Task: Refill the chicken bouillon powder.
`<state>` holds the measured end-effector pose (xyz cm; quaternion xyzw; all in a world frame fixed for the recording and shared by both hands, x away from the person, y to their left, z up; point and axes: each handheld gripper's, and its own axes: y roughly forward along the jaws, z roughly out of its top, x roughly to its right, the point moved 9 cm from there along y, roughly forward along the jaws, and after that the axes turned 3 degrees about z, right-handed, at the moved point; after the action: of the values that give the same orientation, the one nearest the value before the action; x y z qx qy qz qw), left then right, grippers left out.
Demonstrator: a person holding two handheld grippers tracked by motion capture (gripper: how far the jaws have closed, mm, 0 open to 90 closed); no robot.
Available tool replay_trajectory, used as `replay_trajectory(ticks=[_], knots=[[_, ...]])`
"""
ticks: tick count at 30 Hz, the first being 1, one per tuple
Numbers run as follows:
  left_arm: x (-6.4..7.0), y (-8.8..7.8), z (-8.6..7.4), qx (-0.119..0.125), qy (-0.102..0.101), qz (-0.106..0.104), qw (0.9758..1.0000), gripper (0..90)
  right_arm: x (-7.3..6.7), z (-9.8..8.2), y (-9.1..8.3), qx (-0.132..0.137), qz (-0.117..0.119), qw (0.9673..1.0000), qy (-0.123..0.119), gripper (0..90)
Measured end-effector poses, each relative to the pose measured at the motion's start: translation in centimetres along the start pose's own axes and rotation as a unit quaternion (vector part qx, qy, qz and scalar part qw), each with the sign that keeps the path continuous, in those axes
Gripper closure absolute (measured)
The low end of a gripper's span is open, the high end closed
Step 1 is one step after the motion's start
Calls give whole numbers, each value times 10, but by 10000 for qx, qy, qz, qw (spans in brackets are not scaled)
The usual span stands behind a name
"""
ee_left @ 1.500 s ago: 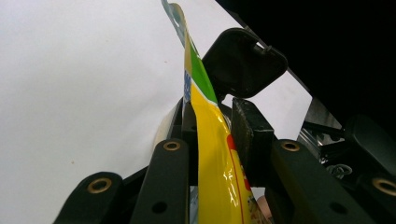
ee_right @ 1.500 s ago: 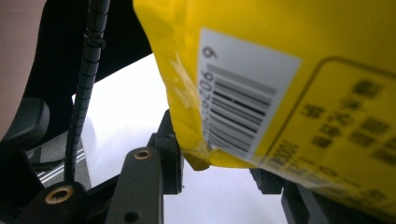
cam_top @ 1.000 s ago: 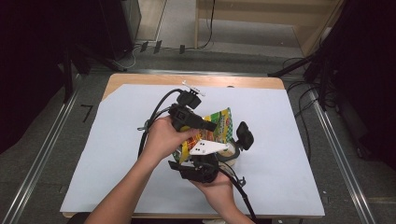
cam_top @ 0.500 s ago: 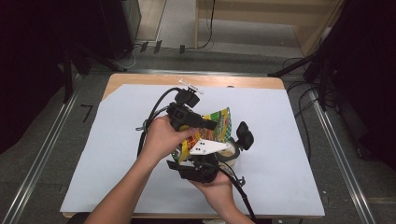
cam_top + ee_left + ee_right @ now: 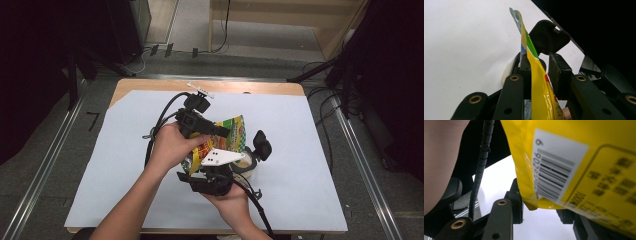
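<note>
From above, the left hand (image 5: 172,145) covers much of the yellow packet (image 5: 227,134), and the grey plate (image 5: 220,157) hides its lower corner. Beside the packet, a pale round thing (image 5: 246,161) is too hidden to identify. Up close, the packet's print is blurred and cut off.

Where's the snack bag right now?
In the high view the snack bag is mid-table, between the left gripper and right gripper.

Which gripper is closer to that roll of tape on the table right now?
Right. The right gripper sits just beside the tape roll, at the lower edge of the yellow snack bag. The left gripper is farther back, up at the bag's upper part.
</note>
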<state>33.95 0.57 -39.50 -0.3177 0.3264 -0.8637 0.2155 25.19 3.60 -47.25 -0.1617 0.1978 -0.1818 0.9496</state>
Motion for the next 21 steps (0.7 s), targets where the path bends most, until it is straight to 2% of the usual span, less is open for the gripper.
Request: replay_trajectory(ticks=[21], knots=[[-1, 1, -1, -13, -14, 11, 10000, 747, 1, -1, 1, -44, -75, 9999, -112, 642]])
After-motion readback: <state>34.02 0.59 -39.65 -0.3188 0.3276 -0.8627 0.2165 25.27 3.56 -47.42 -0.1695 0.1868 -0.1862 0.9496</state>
